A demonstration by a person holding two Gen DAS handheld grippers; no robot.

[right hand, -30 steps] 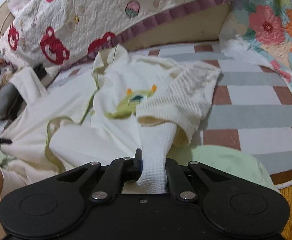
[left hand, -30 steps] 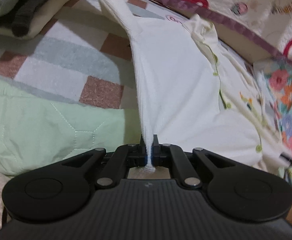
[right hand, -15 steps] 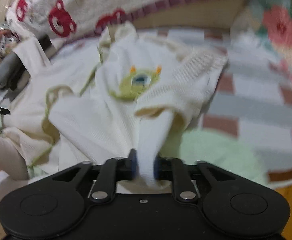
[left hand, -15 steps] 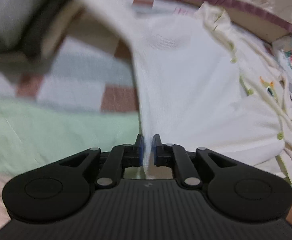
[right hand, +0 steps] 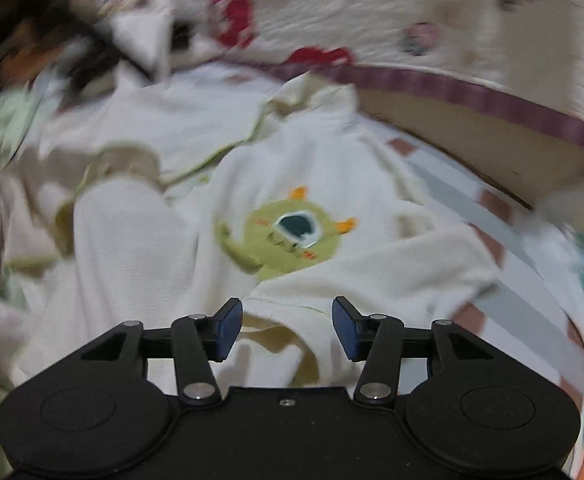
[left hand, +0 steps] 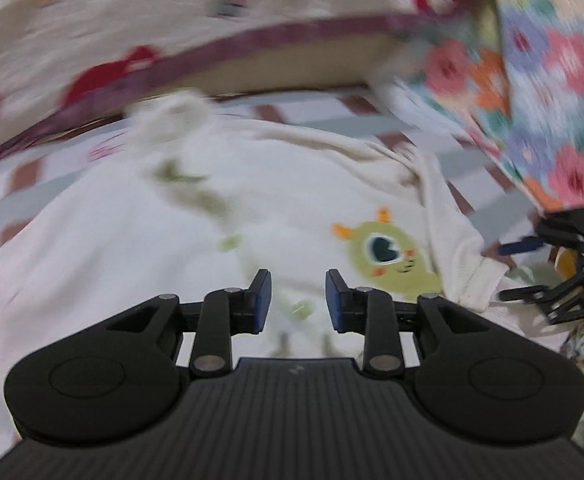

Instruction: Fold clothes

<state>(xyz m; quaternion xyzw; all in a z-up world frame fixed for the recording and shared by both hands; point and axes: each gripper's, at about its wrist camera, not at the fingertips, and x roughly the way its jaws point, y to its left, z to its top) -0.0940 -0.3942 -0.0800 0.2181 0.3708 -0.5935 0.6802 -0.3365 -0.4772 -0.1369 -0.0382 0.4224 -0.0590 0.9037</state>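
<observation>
While both tongs [left hand: 298, 300] [right hand: 287, 328] gape empty, the cream garment [right hand: 312, 168] lies just ahead.

checkered bedspread [left hand: 448, 160], bear-print quilt [right hand: 432, 12], floral blanket [left hand: 552, 92]

Left gripper [left hand: 298, 300]: jaws now apart, white cloth released.
Right gripper [right hand: 287, 328]: jaws now apart, sleeve [right hand: 392, 276] dropped onto garment [right hand: 312, 168].

We see a checked bedspread [left hand: 444, 152] of grey, white and brown squares covering the bed. Along its far edge hangs a cream quilt [right hand: 432, 8] with red bears and a purple border; a floral cloth [left hand: 552, 92] lies at the right edge.
</observation>
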